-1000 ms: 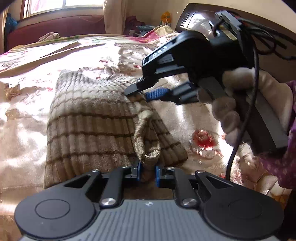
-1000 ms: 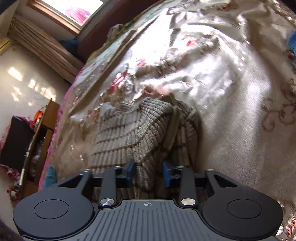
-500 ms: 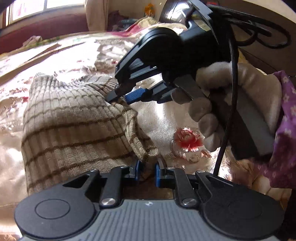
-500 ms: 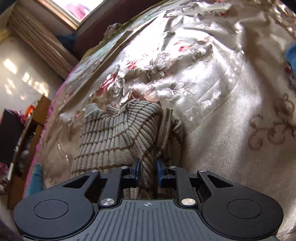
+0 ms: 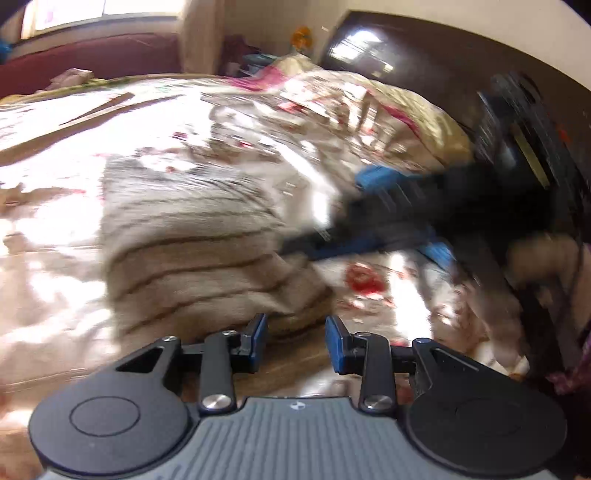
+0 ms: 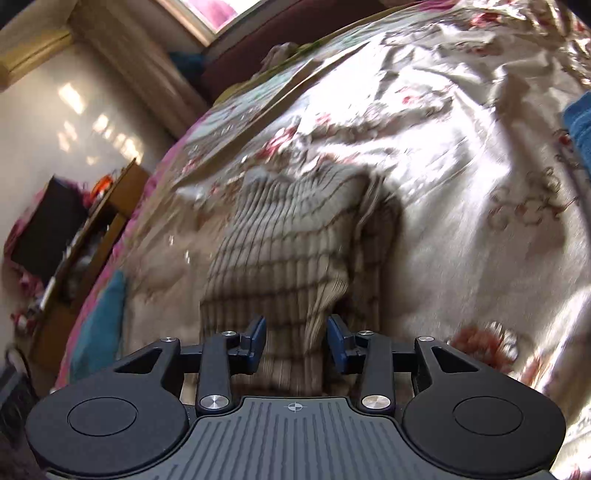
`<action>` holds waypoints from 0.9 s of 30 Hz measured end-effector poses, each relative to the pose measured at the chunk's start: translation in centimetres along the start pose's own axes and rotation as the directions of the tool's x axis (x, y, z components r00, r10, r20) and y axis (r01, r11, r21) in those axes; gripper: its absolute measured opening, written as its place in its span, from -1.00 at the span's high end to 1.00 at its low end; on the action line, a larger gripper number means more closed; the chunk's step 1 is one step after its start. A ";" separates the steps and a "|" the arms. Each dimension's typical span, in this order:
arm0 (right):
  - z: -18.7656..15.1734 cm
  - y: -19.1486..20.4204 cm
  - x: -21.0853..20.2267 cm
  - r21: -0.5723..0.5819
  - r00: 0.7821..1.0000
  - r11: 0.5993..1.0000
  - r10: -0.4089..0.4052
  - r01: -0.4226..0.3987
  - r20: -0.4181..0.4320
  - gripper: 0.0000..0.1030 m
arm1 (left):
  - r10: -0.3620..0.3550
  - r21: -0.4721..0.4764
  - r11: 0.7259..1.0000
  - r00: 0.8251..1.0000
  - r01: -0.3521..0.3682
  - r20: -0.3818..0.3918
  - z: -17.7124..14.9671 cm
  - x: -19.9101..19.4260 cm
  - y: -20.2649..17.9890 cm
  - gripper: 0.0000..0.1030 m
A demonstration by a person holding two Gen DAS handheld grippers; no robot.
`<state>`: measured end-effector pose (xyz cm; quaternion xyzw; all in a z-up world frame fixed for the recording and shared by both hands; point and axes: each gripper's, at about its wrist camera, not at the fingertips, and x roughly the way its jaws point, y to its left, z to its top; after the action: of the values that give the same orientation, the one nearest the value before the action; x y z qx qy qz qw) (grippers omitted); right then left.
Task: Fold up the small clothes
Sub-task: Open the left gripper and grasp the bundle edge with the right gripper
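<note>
A beige ribbed knit garment with thin brown stripes (image 5: 192, 243) lies folded on the flowered satin bedspread (image 5: 55, 236). My left gripper (image 5: 295, 341) is open and empty, just short of the garment's near edge. My right gripper (image 6: 295, 341) is open, and a fold of the garment (image 6: 280, 258) lies between its fingers, not pinched. The right gripper also shows, blurred, in the left wrist view (image 5: 399, 214), to the right of the garment.
A dark headboard (image 5: 424, 74) stands at the back right of the bed. A wooden shelf unit (image 6: 92, 229) stands by the wall beyond the bed's left side. A blue cloth (image 6: 580, 125) lies at the right edge. A window (image 5: 96, 14) is behind the bed.
Both grippers have opened and let go of the garment. The garment has dropped flat on the bed. Both grippers have drawn back from it, and the view is blurred by motion.
</note>
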<state>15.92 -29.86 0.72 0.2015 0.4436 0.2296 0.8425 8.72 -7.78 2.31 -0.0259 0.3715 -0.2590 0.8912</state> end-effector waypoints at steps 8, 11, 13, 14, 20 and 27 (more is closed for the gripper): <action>-2.5 -2.2 1.8 -0.053 0.978 0.979 -0.198 0.195 -0.065 0.74 | 0.208 -0.146 0.966 0.976 -0.215 -0.061 0.3 3.9 6.2 0.23; -3.3 -3.0 1.5 -0.024 0.978 0.980 -0.196 0.195 -0.065 0.73 | 0.224 -0.103 0.968 0.973 -0.229 -0.059 -0.8 4.5 6.3 0.21; -3.3 -3.3 1.5 0.001 0.979 0.981 -0.191 0.192 -0.065 0.69 | 0.236 -0.074 0.968 0.970 -0.240 -0.058 -0.9 4.3 5.9 0.21; -3.1 -3.4 1.4 0.017 0.979 0.980 -0.194 0.196 -0.068 0.57 | 0.233 -0.076 0.968 0.971 -0.237 -0.059 -0.7 4.1 5.9 0.21; -0.7 -1.6 -1.2 -0.008 0.987 0.987 -0.162 0.162 -0.005 0.36 | 0.214 -0.115 0.970 0.977 -0.215 -0.023 0.9 1.8 6.6 0.22; 5.7 -0.2 1.5 -0.010 0.973 0.982 -0.187 0.191 0.138 0.06 | 0.238 -0.126 0.965 0.970 -0.231 0.044 3.8 2.5 7.4 0.22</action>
<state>21.47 -29.98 2.60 0.1639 0.3996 0.1392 0.8911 16.02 -3.17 1.67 -0.0428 0.3607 -0.1281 0.9229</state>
